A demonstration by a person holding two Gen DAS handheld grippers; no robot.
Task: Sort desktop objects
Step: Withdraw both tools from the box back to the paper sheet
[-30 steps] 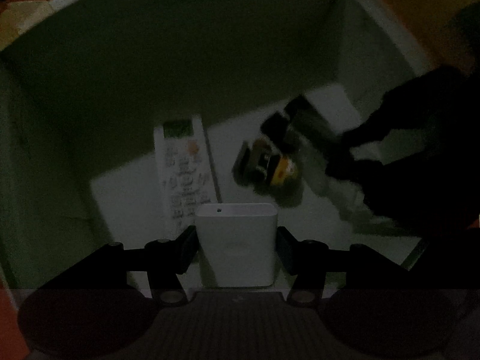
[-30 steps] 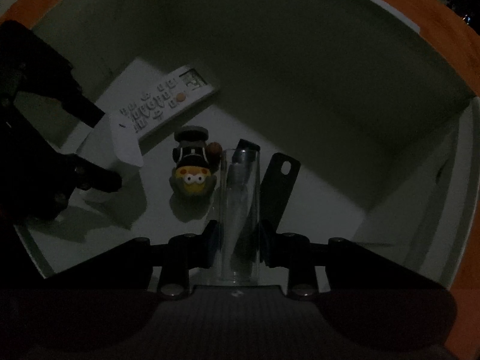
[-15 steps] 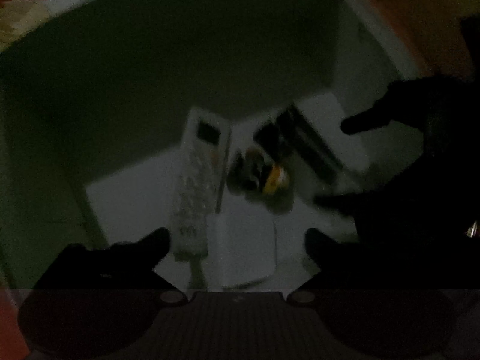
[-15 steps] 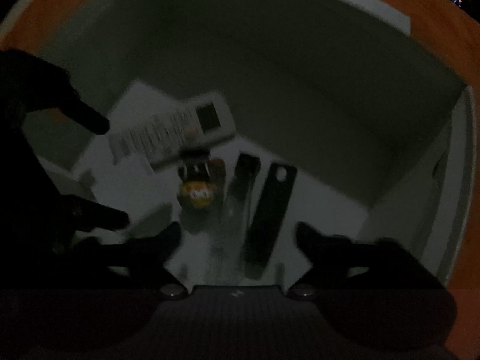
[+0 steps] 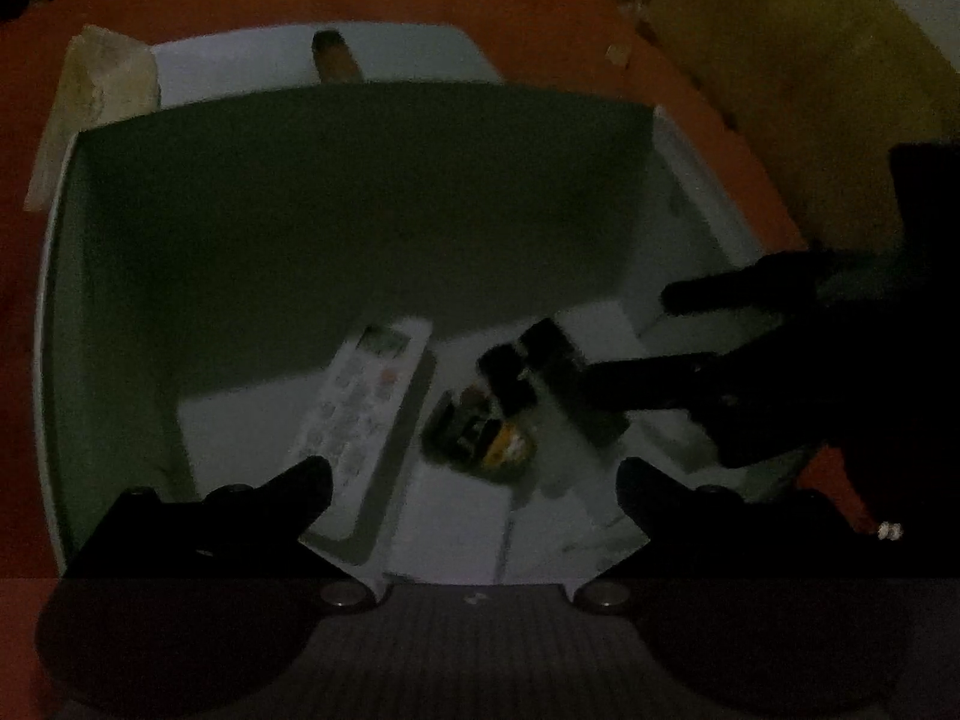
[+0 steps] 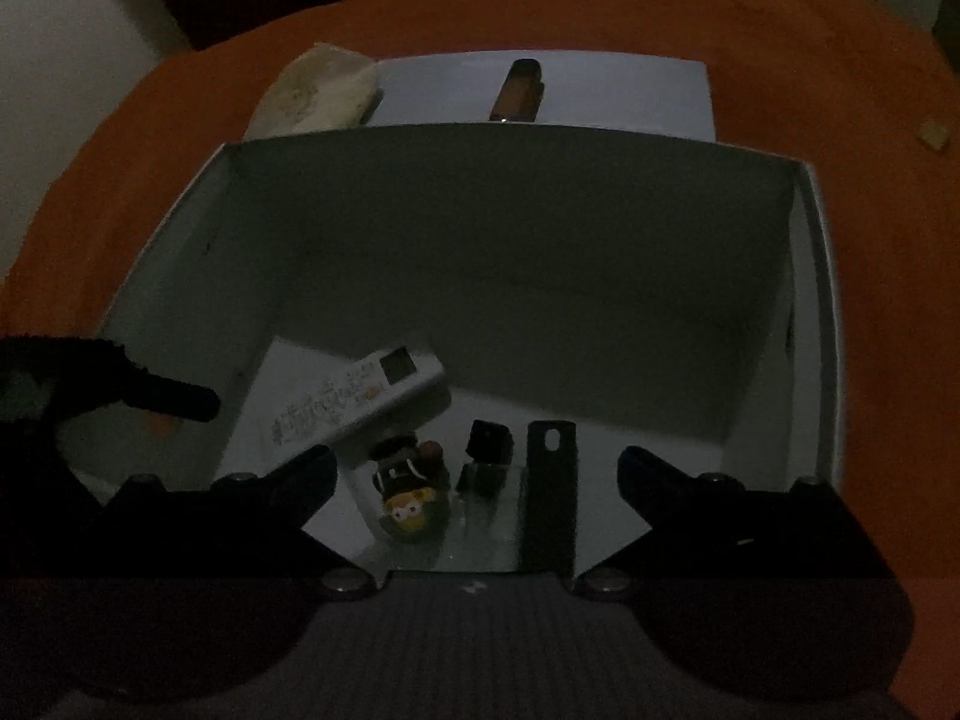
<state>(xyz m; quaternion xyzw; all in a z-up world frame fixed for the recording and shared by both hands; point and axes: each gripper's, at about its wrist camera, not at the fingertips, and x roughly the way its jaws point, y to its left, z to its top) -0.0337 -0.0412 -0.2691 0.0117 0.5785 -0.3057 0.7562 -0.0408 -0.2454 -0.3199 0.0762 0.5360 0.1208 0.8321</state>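
Note:
I look down into a white open box [image 6: 510, 240] in dim light. On its floor lie a white remote [image 6: 360, 399], a yellow duck toy [image 6: 411, 492], a clear tube [image 6: 486, 510] with a black cap and a flat black bar [image 6: 549, 498]. My right gripper [image 6: 477, 468] hangs above the tube, its jaws opening wide, touching nothing. My left gripper [image 5: 474, 474] is above a white block [image 5: 450, 516] beside the remote [image 5: 366, 402] and the duck toy [image 5: 480, 438]. Its jaws are opening too, clear of the block. The right gripper [image 5: 648, 333] shows dark at the right.
The box stands on an orange cloth [image 6: 840, 90]. Behind it lies a white sheet [image 6: 630, 96] with a brown object [image 6: 519, 90] and a pale beige lump [image 6: 318, 93]. A small beige scrap [image 6: 933, 132] lies far right. The box walls rise high on all sides.
The left gripper let go of the white block and the right one let go of the clear tube. Both spread wide and rose; the block and tube now lie on the box floor.

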